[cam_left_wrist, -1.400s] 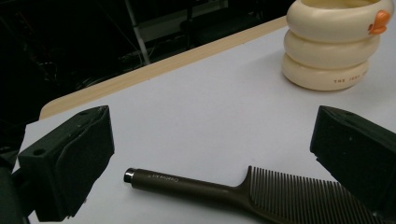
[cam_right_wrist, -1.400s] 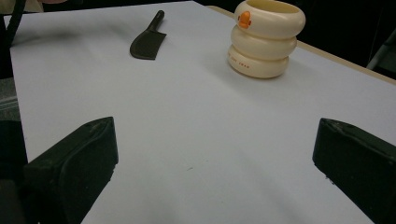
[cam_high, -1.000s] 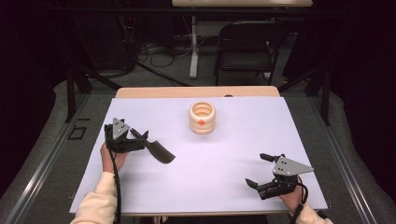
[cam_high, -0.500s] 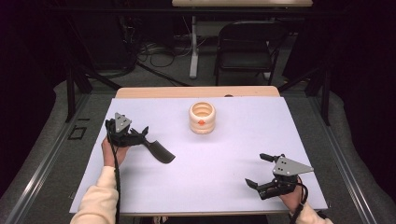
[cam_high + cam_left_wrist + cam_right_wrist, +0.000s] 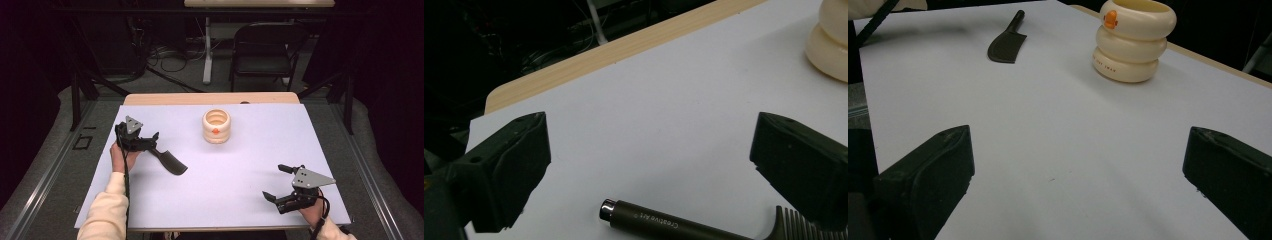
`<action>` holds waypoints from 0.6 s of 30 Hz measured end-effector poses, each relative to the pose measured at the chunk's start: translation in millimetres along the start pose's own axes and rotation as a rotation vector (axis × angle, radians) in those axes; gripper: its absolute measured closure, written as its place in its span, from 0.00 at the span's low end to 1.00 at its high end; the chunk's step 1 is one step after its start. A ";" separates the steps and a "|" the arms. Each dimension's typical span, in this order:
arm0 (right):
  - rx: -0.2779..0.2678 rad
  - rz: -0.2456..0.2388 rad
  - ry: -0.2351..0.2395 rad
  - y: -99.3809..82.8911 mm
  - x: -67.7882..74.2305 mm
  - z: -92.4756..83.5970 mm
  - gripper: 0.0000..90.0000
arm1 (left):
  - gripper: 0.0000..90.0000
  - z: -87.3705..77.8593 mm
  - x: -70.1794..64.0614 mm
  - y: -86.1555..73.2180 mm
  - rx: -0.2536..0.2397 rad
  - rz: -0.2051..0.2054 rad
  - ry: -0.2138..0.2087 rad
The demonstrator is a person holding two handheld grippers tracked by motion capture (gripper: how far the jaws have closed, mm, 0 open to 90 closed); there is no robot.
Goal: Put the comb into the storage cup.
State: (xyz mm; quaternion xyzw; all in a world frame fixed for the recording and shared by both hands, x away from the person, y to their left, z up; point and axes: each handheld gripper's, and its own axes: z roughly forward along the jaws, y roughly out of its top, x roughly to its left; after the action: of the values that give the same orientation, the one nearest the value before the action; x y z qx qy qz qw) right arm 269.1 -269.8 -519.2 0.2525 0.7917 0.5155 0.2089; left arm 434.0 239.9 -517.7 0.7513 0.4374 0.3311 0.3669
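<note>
While the left gripper [image 5: 150, 141] hangs low over the white sheet [image 5: 240, 175], its jaws stand wide and have just been closing a little. A dark knife [image 5: 169, 161] lies flat on the sheet, and its handle [image 5: 659, 226] sits between those jaws, but they do not press on it. Near the far edge stands a cream holder [image 5: 216, 126] with an orange mark. On the right, close to the near edge, the right gripper [image 5: 276, 183] rests with wide jaws and nothing in them.
</note>
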 end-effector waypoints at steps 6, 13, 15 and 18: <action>0.000 0.001 0.002 -0.1 -0.1 0.0 0.00 | 0.32 10.2 2.3 -3.4 0.050 0.015 -0.001; 0.001 0.001 0.004 -0.1 0.1 0.3 0.00 | 0.75 17.4 5.3 -7.8 0.097 0.009 -0.019; 0.001 0.002 0.005 -0.1 0.2 0.3 0.00 | 0.79 19.5 7.6 -8.2 0.110 0.001 -0.038; 0.002 0.000 0.005 0.0 0.0 0.5 0.00 | 0.91 21.4 11.4 -8.1 0.116 -0.011 -0.050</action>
State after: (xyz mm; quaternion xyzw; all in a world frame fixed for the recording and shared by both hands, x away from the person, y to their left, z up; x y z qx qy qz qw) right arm 269.3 -269.5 -519.4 0.2513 0.7928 0.5153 0.2066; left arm 452.7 247.5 -533.4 0.7768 0.4508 0.2843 0.3355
